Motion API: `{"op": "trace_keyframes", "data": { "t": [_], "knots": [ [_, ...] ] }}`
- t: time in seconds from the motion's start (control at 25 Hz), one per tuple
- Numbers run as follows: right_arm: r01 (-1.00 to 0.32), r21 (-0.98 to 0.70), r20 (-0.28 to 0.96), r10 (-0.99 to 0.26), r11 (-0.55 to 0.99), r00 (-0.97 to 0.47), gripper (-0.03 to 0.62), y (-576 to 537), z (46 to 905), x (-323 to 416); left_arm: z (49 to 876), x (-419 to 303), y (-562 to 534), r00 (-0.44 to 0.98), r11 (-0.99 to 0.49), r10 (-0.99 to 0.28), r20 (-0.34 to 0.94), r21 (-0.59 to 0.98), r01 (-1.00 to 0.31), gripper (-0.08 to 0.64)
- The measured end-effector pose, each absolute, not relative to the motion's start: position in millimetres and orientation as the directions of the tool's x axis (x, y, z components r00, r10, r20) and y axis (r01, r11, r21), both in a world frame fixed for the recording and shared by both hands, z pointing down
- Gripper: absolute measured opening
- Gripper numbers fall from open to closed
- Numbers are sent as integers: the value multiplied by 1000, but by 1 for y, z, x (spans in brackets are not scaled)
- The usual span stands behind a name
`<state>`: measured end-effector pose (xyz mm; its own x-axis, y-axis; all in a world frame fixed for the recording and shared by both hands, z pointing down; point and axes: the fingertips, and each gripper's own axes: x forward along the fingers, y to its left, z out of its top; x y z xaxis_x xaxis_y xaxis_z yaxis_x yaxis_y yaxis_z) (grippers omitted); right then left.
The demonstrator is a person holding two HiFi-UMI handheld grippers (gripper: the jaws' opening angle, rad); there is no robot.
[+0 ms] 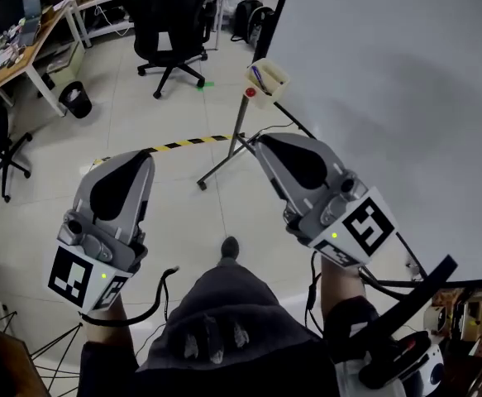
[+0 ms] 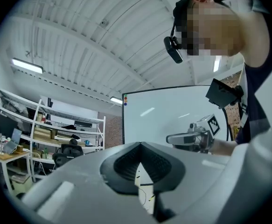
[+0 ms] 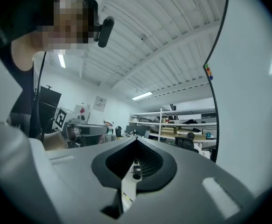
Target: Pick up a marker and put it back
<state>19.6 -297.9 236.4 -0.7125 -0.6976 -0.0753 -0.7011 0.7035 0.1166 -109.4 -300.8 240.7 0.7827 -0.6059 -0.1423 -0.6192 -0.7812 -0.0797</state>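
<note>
as both grippers hang closed, whiteboard beside

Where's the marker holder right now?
Head view, upper centre: the marker holder sits at the whiteboard's left edge, just ahead of the shut right tool.

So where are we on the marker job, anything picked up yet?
Done: nothing that shows. A marker sits in the holder at the whiteboard corner, either untouched or already returned; I cannot tell which. In hand: nothing. The left tongs and right tongs are both shut and empty, short of the holder. Left, if it is not started: open, reach the holder, lift a marker, put it back.
</note>
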Motion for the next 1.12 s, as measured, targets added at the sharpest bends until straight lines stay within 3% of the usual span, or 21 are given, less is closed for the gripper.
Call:
{"op": "trace_keyframes", "data": {
  "t": [0.24, 0.6, 1.12],
  "knots": [
    [-720, 144, -9, -727, 678, -687, 2, -233, 244, -17, 247, -147, -252, 788, -804, -587, -185, 19, -595, 6],
    [-757, 178, -8, -768, 628, -640, 2, -171, 236, -5, 246, -127, -199, 837, -855, -512, -194, 17, -519, 6],
    [-801, 122, -50, -803, 586, -594, 2, -34, 253, 93, 248, -33, -69, 863, -871, -482, -150, -23, -490, 6]
  ]
}}
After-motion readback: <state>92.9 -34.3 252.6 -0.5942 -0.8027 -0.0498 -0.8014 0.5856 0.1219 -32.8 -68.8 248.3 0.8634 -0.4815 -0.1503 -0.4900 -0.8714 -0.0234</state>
